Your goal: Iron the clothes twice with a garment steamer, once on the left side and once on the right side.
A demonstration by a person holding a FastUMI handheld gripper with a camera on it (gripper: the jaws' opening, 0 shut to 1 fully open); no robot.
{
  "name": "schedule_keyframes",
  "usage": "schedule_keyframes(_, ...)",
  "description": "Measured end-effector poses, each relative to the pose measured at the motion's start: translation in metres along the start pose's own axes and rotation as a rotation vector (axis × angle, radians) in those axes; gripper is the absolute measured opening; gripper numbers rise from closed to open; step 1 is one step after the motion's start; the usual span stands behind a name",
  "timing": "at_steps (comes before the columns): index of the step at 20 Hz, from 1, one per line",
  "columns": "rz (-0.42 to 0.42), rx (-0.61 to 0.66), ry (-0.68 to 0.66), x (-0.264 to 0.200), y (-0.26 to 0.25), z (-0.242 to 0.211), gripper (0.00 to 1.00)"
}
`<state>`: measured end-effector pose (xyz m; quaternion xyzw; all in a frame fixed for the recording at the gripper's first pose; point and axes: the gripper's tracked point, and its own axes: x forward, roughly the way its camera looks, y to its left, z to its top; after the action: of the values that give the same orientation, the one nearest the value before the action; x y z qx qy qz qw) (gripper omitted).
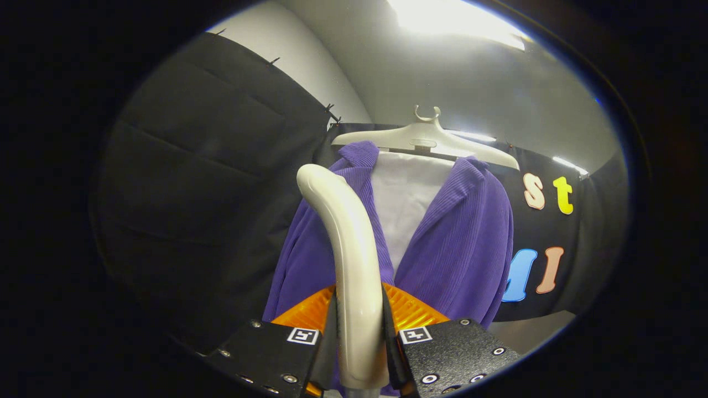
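- Steamer handle, pale and curved, stands upright between the claw fingers, which press it from both sides; its lower end is cut off from sight.
- Purple corduroy jacket hangs beyond on a white hanger, over a white panel.
- Handle hides part of the jacket's front; the orange part behind the fingers is hard to identify.

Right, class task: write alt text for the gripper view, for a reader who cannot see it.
The gripper is shut on a cream steamer handle that curves up between its fingers, aimed at a purple ribbed jacket. The jacket hangs open over a white panel on a pale hanger, against the booth's black cloth wall. An orange part sits just behind the fingers.
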<state>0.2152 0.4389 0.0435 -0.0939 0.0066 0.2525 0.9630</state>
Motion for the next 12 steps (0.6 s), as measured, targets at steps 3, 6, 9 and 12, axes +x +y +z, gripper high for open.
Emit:
schedule_keyframes(3,0.004,0.002,0.035,-0.009,0.002,-0.022,0.38)
schedule_keyframes(6,0.012,0.0,0.066,-0.02,0.005,-0.045,0.38)
schedule_keyframes(9,0.016,-0.01,0.092,-0.029,0.008,-0.064,0.39)
schedule_keyframes(12,0.024,0.003,0.162,-0.038,0.012,-0.099,0.38)
